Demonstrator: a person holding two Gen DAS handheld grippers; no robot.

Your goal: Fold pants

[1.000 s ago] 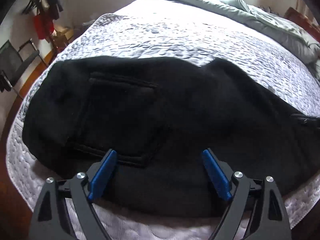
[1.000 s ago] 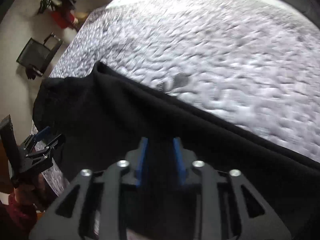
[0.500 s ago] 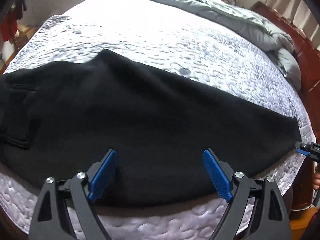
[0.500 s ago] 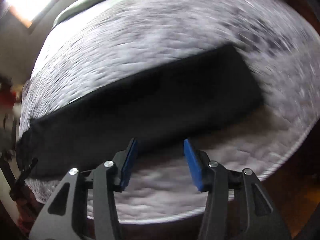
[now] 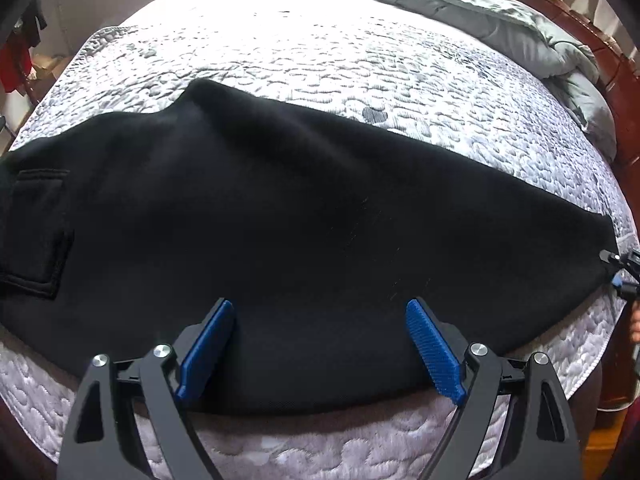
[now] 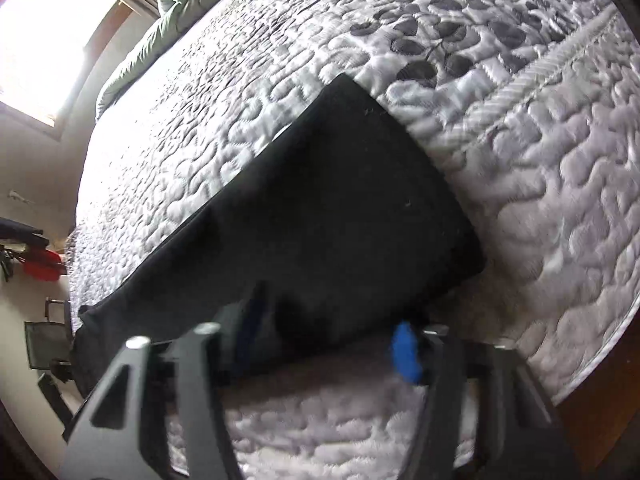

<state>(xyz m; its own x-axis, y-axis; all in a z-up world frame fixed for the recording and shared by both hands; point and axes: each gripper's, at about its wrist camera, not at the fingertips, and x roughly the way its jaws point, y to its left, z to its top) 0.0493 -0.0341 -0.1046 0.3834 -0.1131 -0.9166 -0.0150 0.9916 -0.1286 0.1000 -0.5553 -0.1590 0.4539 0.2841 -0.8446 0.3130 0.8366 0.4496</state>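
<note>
Black pants [image 5: 304, 216] lie flat along the near edge of the quilted mattress [image 5: 320, 52], folded lengthwise; back pocket [image 5: 36, 232] at the left end, leg hem at the right corner. Grey duvet [image 5: 480, 4] bunched at the far side; wooden bed frame [image 5: 612, 64] beyond. Left gripper [image 5: 320, 344] spread wide above the cloth, holding nothing. Right gripper [image 6: 324, 344] at the hem end, jaws closing, blurred; the fabric edge lies between them, no pinch seen.

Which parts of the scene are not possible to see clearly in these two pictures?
- Left wrist view: waist end of the black pants is cut off by the left edge.
- Left wrist view: right gripper is tiny at the right edge.
- Right wrist view: right gripper's fingers are motion-blurred; contact with the hem is unclear.
</note>
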